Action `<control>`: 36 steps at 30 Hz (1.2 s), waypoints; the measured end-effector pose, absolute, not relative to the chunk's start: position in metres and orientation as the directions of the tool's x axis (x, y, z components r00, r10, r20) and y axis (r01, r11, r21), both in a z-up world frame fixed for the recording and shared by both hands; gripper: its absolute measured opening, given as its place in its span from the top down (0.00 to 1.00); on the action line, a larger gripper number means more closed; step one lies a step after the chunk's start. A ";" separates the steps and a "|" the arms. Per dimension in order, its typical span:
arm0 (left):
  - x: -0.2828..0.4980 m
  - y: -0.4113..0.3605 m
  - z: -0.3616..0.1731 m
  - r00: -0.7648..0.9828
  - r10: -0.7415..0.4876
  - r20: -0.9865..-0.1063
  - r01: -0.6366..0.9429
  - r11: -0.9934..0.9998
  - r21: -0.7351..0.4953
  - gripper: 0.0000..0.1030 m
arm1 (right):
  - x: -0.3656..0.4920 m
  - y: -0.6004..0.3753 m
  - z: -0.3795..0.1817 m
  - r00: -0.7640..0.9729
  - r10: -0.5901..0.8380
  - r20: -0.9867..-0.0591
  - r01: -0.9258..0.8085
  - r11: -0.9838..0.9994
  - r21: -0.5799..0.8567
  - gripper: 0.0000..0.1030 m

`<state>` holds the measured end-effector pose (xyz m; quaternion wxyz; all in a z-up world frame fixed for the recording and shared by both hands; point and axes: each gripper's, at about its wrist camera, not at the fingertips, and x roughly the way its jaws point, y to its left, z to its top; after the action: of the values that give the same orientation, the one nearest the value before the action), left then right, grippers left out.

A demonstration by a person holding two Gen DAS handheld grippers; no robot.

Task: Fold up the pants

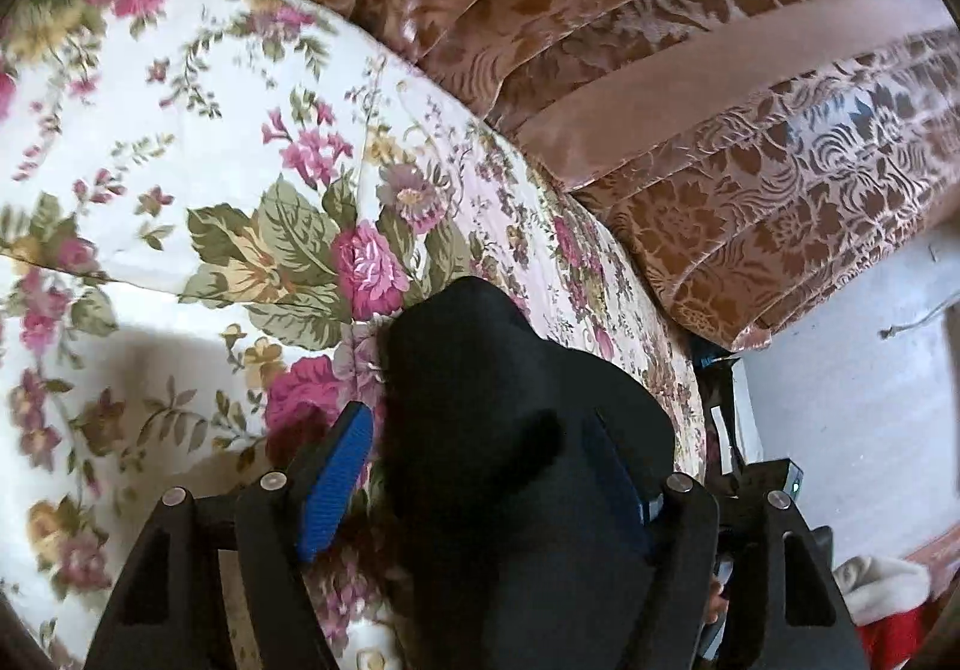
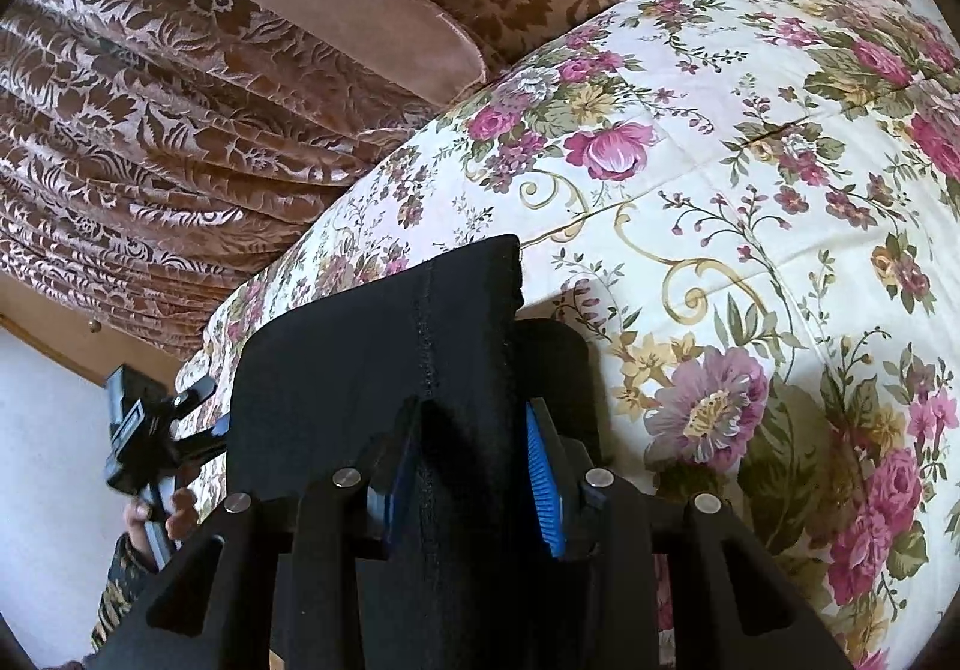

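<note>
Two layers of black pants lie folded on the floral quilt.

No legible text, label, brand, number or sign anywhere.

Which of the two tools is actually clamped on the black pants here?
The right tool: its blue pads pinch the black pants. The left tool stands open, fabric loose between.
</note>
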<state>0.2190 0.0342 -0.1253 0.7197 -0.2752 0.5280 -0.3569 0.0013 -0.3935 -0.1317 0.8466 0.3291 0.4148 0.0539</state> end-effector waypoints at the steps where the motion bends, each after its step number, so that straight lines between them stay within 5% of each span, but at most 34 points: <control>1: 0.223 0.032 -0.129 0.163 -0.817 -0.553 0.221 0.577 -0.786 0.32 | 0.002 -0.393 -0.132 0.648 0.364 -0.668 0.179 0.780 0.599 0.67; 11: 0.241 0.010 -0.146 0.043 -0.853 -0.520 0.213 0.516 -0.829 0.34 | 0.005 -0.388 -0.130 0.638 0.363 -0.679 0.147 0.808 0.570 0.68; 16: 0.225 0.005 -0.122 0.115 -0.823 -0.557 0.336 0.560 -0.758 0.62 | 0.006 -0.384 -0.129 0.632 0.356 -0.688 0.126 0.829 0.545 0.78; 19: 0.210 0.004 -0.105 0.184 -0.796 -0.577 0.389 0.598 -0.701 0.66 | 0.007 -0.379 -0.127 0.630 0.344 -0.696 0.112 0.847 0.520 0.87; 29: 0.180 -0.029 -0.092 0.412 -0.507 -0.757 0.420 0.843 -0.335 0.69 | 0.001 -0.371 -0.118 0.663 0.221 -0.715 0.124 0.910 0.396 0.95; 36: 0.175 -0.040 -0.105 0.445 -0.412 -0.795 0.376 0.892 -0.252 0.62 | 0.007 -0.368 -0.138 0.628 0.175 -0.759 0.156 0.926 0.343 0.94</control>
<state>0.1754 -0.0404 -0.1050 0.8497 -0.0189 0.4731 -0.2320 0.0067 -0.3680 -0.1384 0.8815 0.1917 0.4315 0.0054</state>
